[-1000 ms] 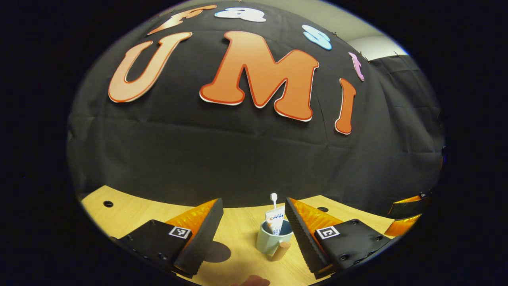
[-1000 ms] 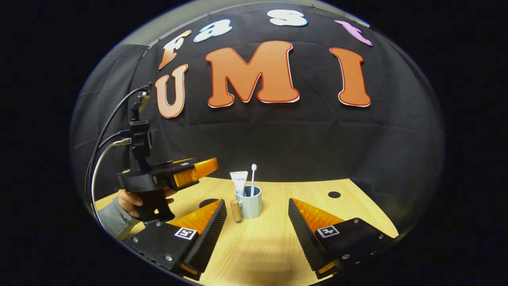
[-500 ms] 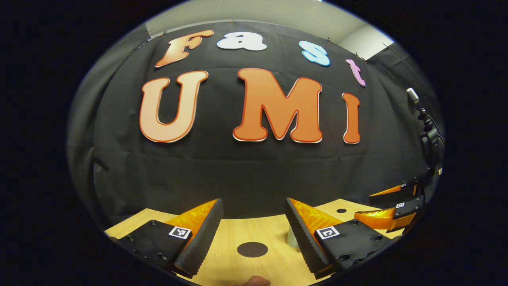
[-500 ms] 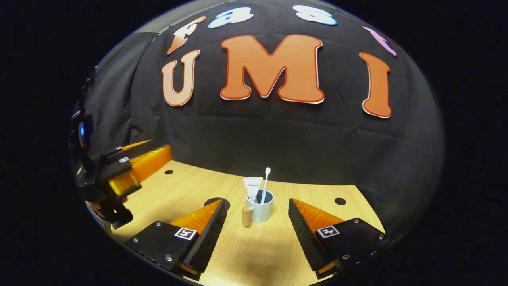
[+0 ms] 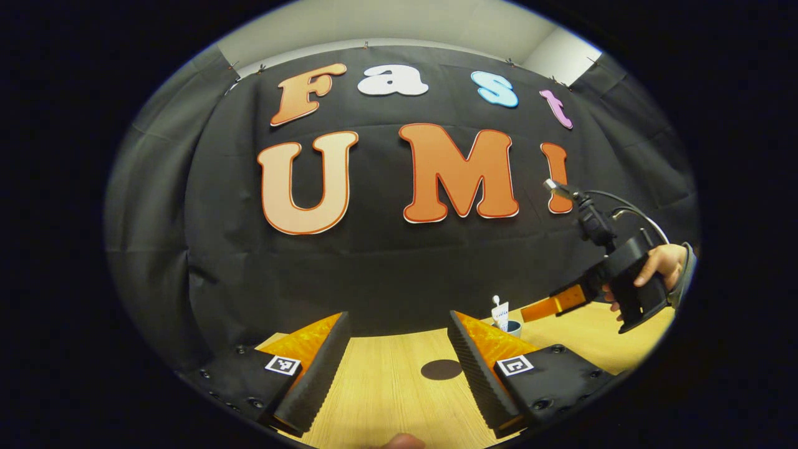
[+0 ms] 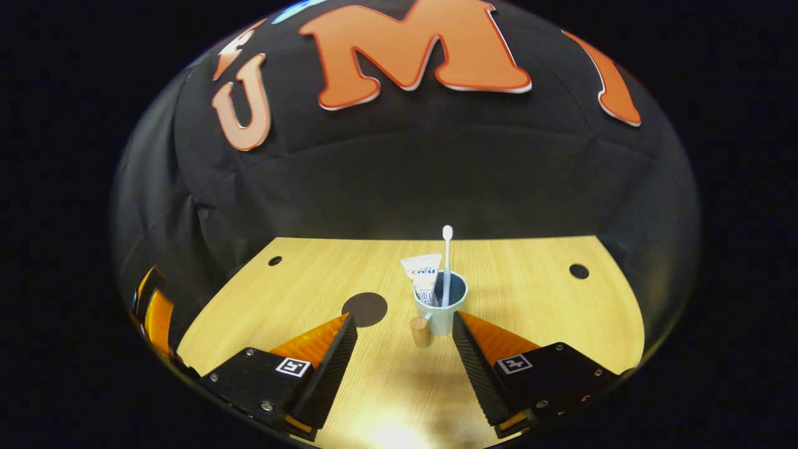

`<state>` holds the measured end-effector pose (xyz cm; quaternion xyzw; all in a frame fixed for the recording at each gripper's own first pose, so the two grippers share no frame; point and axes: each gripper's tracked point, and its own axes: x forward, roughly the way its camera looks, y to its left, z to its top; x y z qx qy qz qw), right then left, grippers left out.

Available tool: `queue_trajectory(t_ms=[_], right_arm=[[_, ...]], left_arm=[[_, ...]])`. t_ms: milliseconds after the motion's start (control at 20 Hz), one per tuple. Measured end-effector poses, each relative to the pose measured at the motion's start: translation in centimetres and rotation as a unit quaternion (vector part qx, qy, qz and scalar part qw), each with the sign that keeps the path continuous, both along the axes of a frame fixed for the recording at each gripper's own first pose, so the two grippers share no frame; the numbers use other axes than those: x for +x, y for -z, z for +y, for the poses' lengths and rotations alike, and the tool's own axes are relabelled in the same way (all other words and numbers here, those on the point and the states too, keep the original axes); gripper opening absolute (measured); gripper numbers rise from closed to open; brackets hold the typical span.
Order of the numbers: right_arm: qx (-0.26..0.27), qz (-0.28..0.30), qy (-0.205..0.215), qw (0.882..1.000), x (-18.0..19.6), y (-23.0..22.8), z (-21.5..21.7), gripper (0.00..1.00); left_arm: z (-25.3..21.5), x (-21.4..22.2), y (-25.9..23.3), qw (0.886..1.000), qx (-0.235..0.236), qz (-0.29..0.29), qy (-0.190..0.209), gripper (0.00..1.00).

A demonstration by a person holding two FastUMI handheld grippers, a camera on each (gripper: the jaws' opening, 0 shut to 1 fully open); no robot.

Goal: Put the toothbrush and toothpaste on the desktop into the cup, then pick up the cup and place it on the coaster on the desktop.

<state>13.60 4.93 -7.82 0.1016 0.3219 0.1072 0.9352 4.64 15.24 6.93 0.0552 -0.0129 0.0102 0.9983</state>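
in the right gripper view the right gripper (image 6: 403, 368) has its jaws spread wide with nothing between them, hovering over the wooden desktop (image 6: 536, 299). the cup (image 6: 441, 305) stands upright just ahead of it, toward one o'clock from the midpoint of the fingers and close beside the tip of the finger on that side, though whether they touch is not clear. its wooden handle (image 6: 421, 331) points toward the camera at about seven o'clock from the cup body. the toothbrush (image 6: 446, 265) stands nearly upright in the cup, head up, and the toothpaste (image 6: 424, 277) sits in the cup beside it, at its nine o'clock. the coaster (image 6: 365, 309), a dark round disc, lies flat on the desktop at nine o'clock from the cup, apart from it. in the left gripper view the left gripper (image 5: 396, 368) is also wide open and empty, with the coaster (image 5: 441, 369) lying just ahead near its three o'clock finger. the cup (image 5: 512, 326) is farther back at two o'clock, and past it a hand (image 5: 654, 265) holds the right gripper (image 5: 552, 307) above the desktop.
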Motion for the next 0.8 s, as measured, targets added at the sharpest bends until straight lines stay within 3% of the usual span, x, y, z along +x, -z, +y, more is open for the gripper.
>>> queue_trajectory(t_ms=[150, 550, 800], right_arm=[[0.001, 0.067, 0.019, 0.998, 1.7, 2.6, -0.3, 0.89], [-0.041, 0.180, 0.035, 0.982, 4.4, 7.1, 1.1, 0.80], [-0.065, 0.232, 0.084, 0.967, 5.1, 11.1, 0.8, 0.80]], left_arm=[[0.4, -0.6, 0.9, 1.000, -0.008, 0.005, -0.002, 0.98], [1.5, -0.7, 2.9, 0.999, -0.025, 0.023, -0.007, 0.99], [2.3, -0.6, 4.8, 0.998, -0.053, 0.036, -0.012, 0.99]])
